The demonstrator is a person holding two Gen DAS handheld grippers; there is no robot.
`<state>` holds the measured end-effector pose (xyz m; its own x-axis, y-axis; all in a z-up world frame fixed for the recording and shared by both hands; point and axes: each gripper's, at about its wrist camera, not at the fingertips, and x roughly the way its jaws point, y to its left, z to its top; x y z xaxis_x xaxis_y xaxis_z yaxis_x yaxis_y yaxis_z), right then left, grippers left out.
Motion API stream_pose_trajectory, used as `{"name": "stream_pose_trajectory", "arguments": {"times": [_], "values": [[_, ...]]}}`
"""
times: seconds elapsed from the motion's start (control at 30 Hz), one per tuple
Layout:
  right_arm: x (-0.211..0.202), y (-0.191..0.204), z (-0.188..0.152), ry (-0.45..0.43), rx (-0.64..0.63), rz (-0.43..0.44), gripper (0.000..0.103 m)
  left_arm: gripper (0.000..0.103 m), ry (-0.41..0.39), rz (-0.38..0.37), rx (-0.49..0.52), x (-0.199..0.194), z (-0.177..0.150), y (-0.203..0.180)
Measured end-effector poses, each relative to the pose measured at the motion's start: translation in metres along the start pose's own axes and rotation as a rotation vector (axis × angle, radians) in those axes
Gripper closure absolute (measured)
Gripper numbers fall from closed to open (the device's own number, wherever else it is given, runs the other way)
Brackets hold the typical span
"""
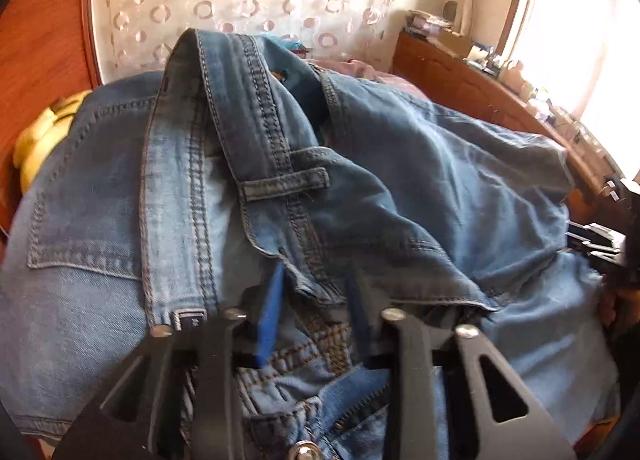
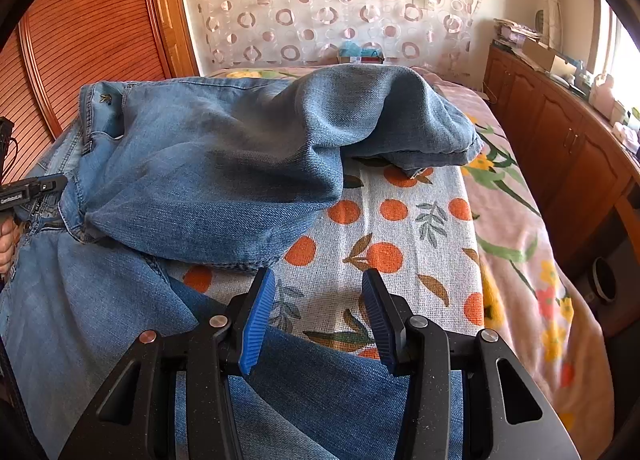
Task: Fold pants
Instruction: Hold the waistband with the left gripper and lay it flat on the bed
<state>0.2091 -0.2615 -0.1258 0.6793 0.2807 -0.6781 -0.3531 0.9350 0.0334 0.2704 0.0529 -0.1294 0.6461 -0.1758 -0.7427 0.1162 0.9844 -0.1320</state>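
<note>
We note the bed (image 2: 520, 219) carries an orange-print towel (image 2: 400, 227), and the pants (image 2: 208, 163) lie across it, one leg bunched toward the far side, the other running under the right gripper (image 2: 318, 316). Denim: we judge it soft, fairly heavy, grippy, prone to sag; best taken at waistband or hem. The right gripper's jaws stand spread over towel and leg, gripping nothing. The left gripper (image 1: 316, 300) has denim by the fly bunched between its blue pads; whether they pinch it, we cannot tell.
</note>
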Motion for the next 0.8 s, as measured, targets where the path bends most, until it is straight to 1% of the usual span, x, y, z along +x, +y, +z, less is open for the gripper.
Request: {"name": "stream_pose_trajectory", "arguments": {"times": [0.03,0.1,0.2,0.27,0.43,0.5,0.57,0.63,0.67,0.7,0.77,0.8], "values": [[0.000,0.000,0.000,0.000,0.000,0.000,0.056,0.093,-0.001,0.005,0.004,0.002,0.003,-0.001],[0.000,0.000,0.000,0.000,0.000,0.000,0.056,0.097,0.003,0.018,0.012,0.006,0.003,-0.002],[0.000,-0.001,0.000,0.000,0.002,0.000,0.056,0.098,-0.018,0.049,0.038,0.001,0.003,-0.009],[0.000,-0.001,-0.001,-0.001,0.003,-0.002,0.056,0.098,-0.051,0.044,0.037,-0.013,0.002,-0.012],[-0.001,0.000,-0.001,-0.005,0.002,-0.005,0.056,0.099,-0.168,0.044,0.009,-0.077,-0.001,-0.012],[-0.001,0.000,-0.001,-0.007,0.006,-0.004,0.056,0.099,-0.195,0.046,-0.004,-0.099,-0.006,-0.010],[-0.003,0.000,-0.002,-0.013,0.005,-0.005,0.056,0.099,-0.189,0.052,-0.003,-0.109,-0.014,-0.008],[-0.003,0.001,-0.003,-0.015,-0.002,-0.008,0.056,0.098,-0.163,0.069,-0.013,-0.109,-0.026,-0.003],[-0.003,0.001,-0.003,-0.016,-0.006,-0.009,0.056,0.098,-0.147,0.083,-0.011,-0.105,-0.029,-0.001],[-0.003,0.002,-0.003,-0.015,-0.009,-0.010,0.056,0.096,-0.111,0.091,-0.004,-0.094,-0.035,0.000],[-0.003,0.002,-0.003,-0.016,-0.013,-0.012,0.056,0.094,-0.056,0.089,-0.016,-0.078,-0.043,0.000],[-0.003,0.002,-0.003,-0.017,-0.013,-0.011,0.056,0.093,-0.044,0.092,-0.013,-0.074,-0.047,0.000]]}}
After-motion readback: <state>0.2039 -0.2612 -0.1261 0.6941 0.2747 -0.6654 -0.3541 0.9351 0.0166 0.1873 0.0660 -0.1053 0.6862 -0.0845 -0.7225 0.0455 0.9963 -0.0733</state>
